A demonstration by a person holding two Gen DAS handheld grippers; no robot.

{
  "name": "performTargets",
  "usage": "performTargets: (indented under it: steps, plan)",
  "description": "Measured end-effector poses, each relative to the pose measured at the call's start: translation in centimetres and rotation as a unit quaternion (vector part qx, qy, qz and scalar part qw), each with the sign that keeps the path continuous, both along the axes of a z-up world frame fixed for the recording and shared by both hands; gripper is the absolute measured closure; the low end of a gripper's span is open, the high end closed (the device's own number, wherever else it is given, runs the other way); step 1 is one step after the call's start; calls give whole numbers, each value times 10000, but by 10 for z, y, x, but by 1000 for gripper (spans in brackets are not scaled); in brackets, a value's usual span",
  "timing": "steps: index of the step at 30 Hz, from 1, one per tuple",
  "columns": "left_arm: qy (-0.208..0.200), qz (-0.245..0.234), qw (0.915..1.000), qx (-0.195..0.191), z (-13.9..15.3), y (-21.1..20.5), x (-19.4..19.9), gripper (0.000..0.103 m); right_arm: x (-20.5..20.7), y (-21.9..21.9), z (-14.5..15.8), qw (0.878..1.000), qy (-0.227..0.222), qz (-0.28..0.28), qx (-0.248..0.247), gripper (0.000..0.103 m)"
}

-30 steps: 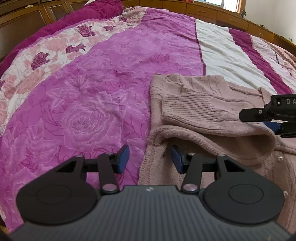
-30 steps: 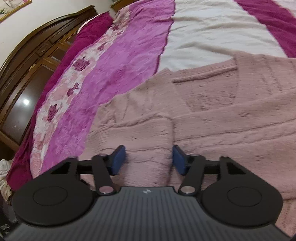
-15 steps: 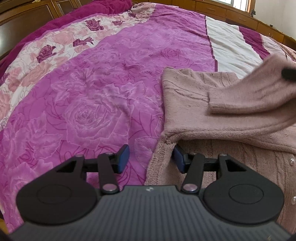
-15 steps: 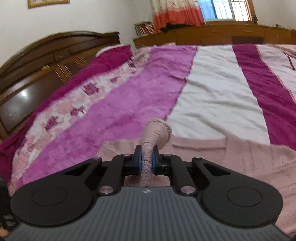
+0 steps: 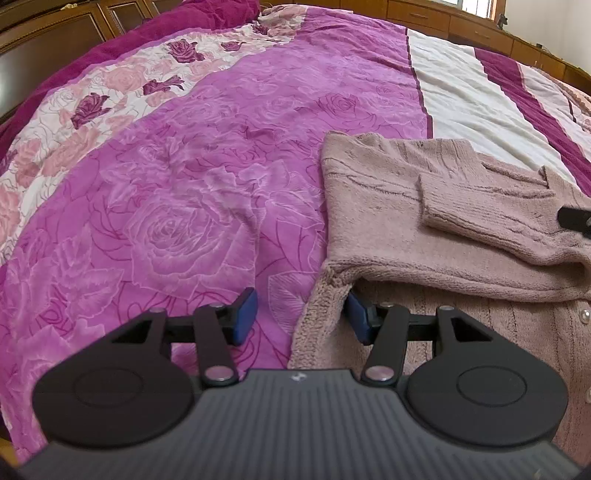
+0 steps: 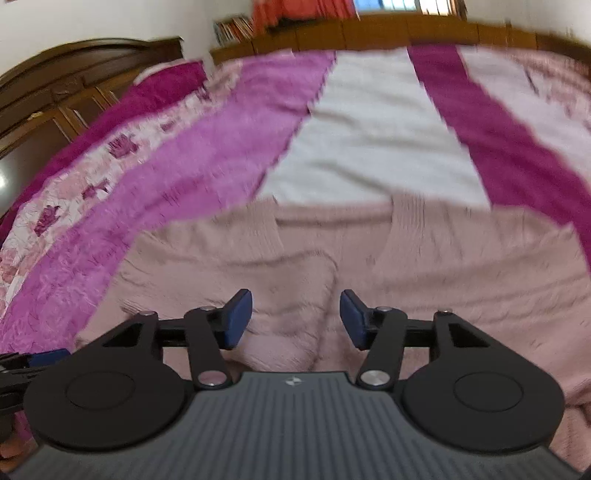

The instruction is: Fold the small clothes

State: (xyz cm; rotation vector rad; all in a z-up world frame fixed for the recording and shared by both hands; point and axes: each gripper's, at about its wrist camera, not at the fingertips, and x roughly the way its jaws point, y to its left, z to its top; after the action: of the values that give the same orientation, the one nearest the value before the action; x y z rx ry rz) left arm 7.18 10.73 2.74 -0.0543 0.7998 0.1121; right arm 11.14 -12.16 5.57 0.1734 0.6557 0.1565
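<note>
Left wrist view: a pink rose bedspread (image 5: 177, 206) fills the frame, with wooden cabinets (image 5: 55, 33) at the upper left. The left gripper (image 5: 301, 314) is apart, straddling the pink cardigan's (image 5: 406, 229) edge at lower right.

Right wrist view, blurry: wooden headboard (image 6: 74, 77) upper left. The right gripper (image 6: 295, 317) has just been opening, nothing pinched; the cardigan lies under it.

Bedspread: I see a magenta rose-print cover (image 5: 192, 206) with 1 white stripe (image 5: 469, 107).
Headboard: I see dark wood (image 6: 66, 96).
Books: shelved (image 6: 232, 29).

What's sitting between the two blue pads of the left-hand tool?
The fuzzy edge of the pink knitted cardigan over purple rose bedspread, seen in the left wrist view.
</note>
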Motion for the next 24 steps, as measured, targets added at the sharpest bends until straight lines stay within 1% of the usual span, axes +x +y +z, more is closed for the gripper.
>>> performTargets:
  steps: [3, 5, 7, 11, 12, 14, 16, 20, 21, 23, 24]
  plan:
    - [2, 1, 10000, 5, 0, 0, 0, 48, -10, 10, 13, 9996, -159, 215, 68, 41]
    - [3, 1, 10000, 5, 0, 0, 0, 48, -12, 18, 19, 9989, -137, 412, 169, 41]
    - [1, 0, 10000, -1, 0, 0, 0, 48, -13, 31, 19, 9980, -97, 596, 171, 40]
    - [-3, -10, 10000, -14, 0, 0, 0, 48, -9, 59, 11, 9965, -44, 835, -28, 38]
    - [-6, -15, 10000, -12, 0, 0, 0, 48, -7, 66, 9, 9957, -7, 927, -55, 34]
    - [-21, -23, 10000, -7, -1, 0, -1, 48, -2, 80, 2, 9942, 81, 1066, -128, 33]
    - [-42, -27, 10000, -12, -2, 0, -2, 48, 4, 91, -4, 9935, 136, 1117, -186, 32]
    - [-58, -29, 10000, -43, -2, 1, -3, 48, 17, 104, -14, 9938, 146, 1037, -369, 32]
    - [-59, -30, 10000, -45, -2, 1, -3, 48, 19, 105, -17, 9939, 154, 1019, -399, 33]
    - [-58, -28, 10000, -38, -2, 1, -3, 48, 20, 106, -19, 9940, 124, 976, -479, 41]
    - [-59, -27, 10000, -37, -2, 1, -3, 48, 19, 107, -20, 9941, 81, 931, -556, 53]
